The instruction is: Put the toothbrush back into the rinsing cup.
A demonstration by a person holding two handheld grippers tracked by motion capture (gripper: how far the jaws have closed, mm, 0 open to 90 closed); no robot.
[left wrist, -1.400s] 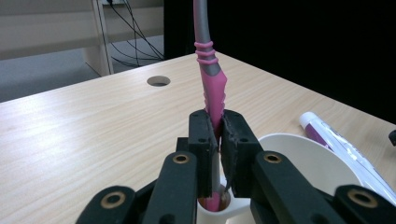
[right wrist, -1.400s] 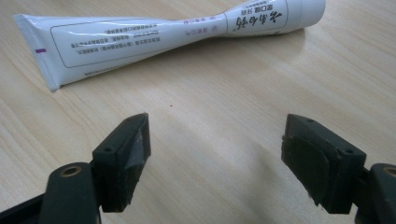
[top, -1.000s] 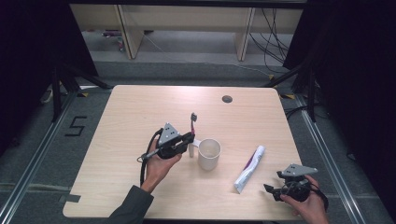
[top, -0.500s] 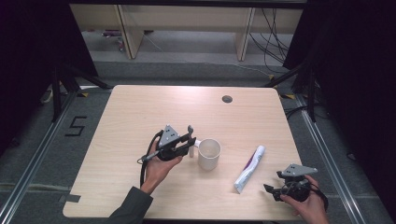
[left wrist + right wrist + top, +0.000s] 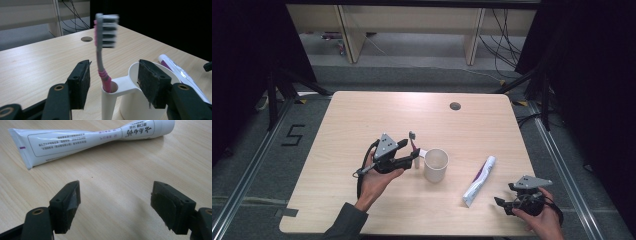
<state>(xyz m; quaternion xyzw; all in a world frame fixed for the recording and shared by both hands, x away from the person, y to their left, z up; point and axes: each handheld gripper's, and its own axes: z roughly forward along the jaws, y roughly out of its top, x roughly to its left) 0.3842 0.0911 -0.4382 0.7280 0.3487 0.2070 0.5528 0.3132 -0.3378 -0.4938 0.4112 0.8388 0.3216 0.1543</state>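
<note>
The left claw sits left of bench centre, held in a hand that enters from the bottom edge, its jaws pointing toward 3 o'clock at the cup. Its jaws have just been opening and now stand spread; the toothbrush stands between them, and in the left gripper view neither pad touches it, with a clear gap on each side. The toothbrush stands nearly upright, head at 12 o'clock, its pink lower handle seated in the round socket of the holder that projects from the cup's side. The white cup stands upright just beyond the right-hand jaw in that view, touching the bench. At 3 o'clock from the cup, apart from it, a white tube lies flat on the bench, cap end toward 1 o'clock and crimped end toward 7 o'clock. A round hole is set in the bench near the far edge, at 12 o'clock from the cup. The right claw is at the near right corner, at 4 o'clock from the tube, held in a hand. Its jaws are spread wide with bare bench between them; in the right gripper view the tube lies across the top, well clear of both pads.
</note>
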